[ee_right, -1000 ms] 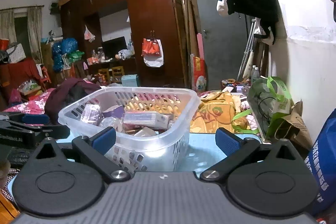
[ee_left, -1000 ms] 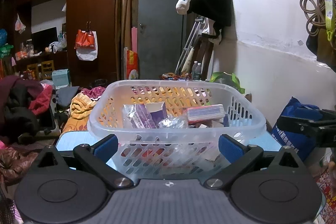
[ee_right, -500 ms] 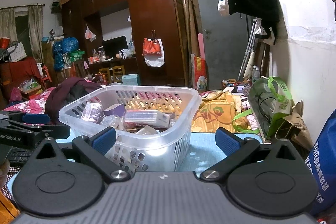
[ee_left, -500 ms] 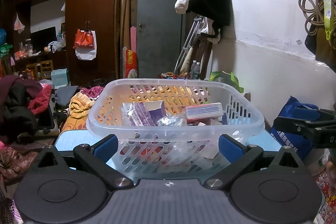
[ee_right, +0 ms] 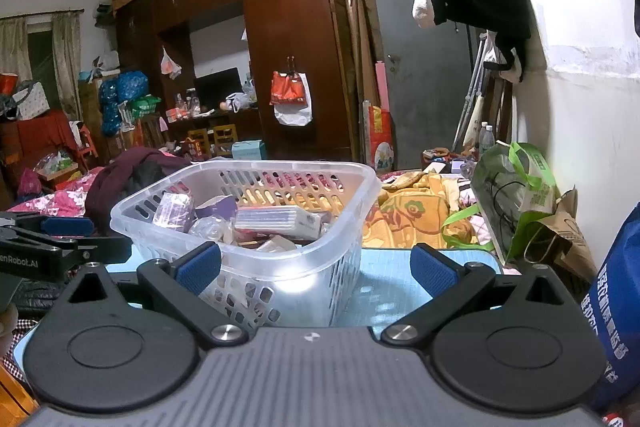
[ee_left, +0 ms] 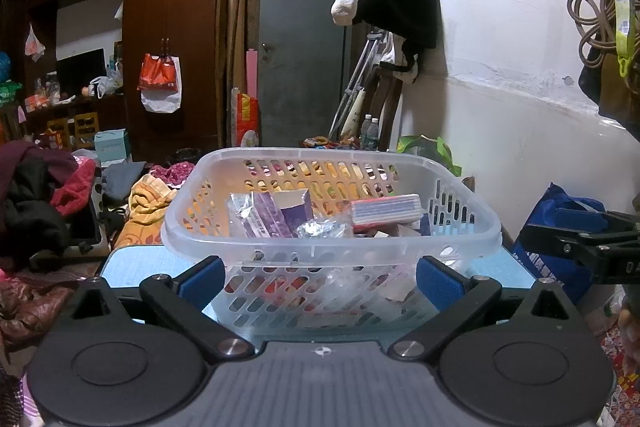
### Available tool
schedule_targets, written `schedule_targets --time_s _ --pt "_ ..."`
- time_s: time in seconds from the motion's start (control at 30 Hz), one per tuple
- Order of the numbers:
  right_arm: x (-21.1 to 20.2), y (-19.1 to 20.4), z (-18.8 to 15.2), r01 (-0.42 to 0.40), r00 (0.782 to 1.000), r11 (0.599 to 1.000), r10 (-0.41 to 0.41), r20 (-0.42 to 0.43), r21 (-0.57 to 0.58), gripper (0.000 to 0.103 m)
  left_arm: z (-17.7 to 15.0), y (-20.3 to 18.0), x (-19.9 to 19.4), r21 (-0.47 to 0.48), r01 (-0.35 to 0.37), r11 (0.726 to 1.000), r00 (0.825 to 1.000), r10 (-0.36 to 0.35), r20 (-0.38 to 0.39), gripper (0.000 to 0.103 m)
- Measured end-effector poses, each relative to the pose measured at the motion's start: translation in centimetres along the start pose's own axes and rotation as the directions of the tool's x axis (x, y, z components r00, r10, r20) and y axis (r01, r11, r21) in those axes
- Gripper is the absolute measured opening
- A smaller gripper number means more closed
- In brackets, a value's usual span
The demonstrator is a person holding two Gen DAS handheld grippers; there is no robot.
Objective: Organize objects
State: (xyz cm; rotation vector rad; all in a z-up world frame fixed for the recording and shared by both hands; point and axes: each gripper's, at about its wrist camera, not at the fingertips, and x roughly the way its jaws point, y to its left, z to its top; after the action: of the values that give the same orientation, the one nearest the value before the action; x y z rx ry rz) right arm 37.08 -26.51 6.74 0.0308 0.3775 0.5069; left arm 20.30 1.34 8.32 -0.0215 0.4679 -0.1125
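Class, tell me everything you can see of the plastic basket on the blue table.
The basket is clear, whitish plastic with a smooth rolled rim and slotted walls. It stands upright on the light blue table, holding purple boxes, a striped box and crumpled wrappers. Both open claws sit before it, neither touching it.

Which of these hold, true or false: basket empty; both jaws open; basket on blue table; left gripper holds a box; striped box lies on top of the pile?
1. The basket is empty. False: it holds boxes and packets.
2. Both grippers, left gripper and right gripper, have open jaws. True.
3. The basket stands on the blue table. True.
4. The left gripper holds a box. False: nothing is between its jaws.
5. A striped box lies on top of the pile. True.
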Motion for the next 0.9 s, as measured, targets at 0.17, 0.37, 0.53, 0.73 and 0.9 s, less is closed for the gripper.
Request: schedule_targets --time_s 0.17,0.37,0.53,0.73,0.9 --pt "-0.07 -0.15 -0.26 -0.010 1.000 1.000 0.010 0.003 0.010 0.103 0.05 -0.22 0.17 0.004 -0.001 1.000 1.000 0.001 -0.002 0.102" --pt "-0.07 -0.23 -0.23 -0.009 1.000 1.000 0.009 0.004 0.012 0.103 -0.02 -0.27 0.25 0.001 -0.003 1.000 1.000 0.003 0.000 0.102" --pt "-0.06 -0.19 -0.23 -0.007 1.000 1.000 0.007 0.001 0.009 0.103 -0.14 -0.38 0.31 0.003 -0.005 1.000 1.000 0.005 -0.002 0.102" --pt "-0.08 -0.24 -0.15 -0.005 1.000 1.000 0.005 0.000 0.009 0.103 -0.04 -0.15 0.33 -0.002 -0.005 1.000 1.000 0.005 -0.004 0.102" --pt "-0.08 -0.24 -0.15 -0.005 1.000 1.000 0.005 -0.001 0.008 0.103 -0.01 -0.11 0.34 0.000 -0.005 1.000 1.000 0.005 -0.004 0.102"
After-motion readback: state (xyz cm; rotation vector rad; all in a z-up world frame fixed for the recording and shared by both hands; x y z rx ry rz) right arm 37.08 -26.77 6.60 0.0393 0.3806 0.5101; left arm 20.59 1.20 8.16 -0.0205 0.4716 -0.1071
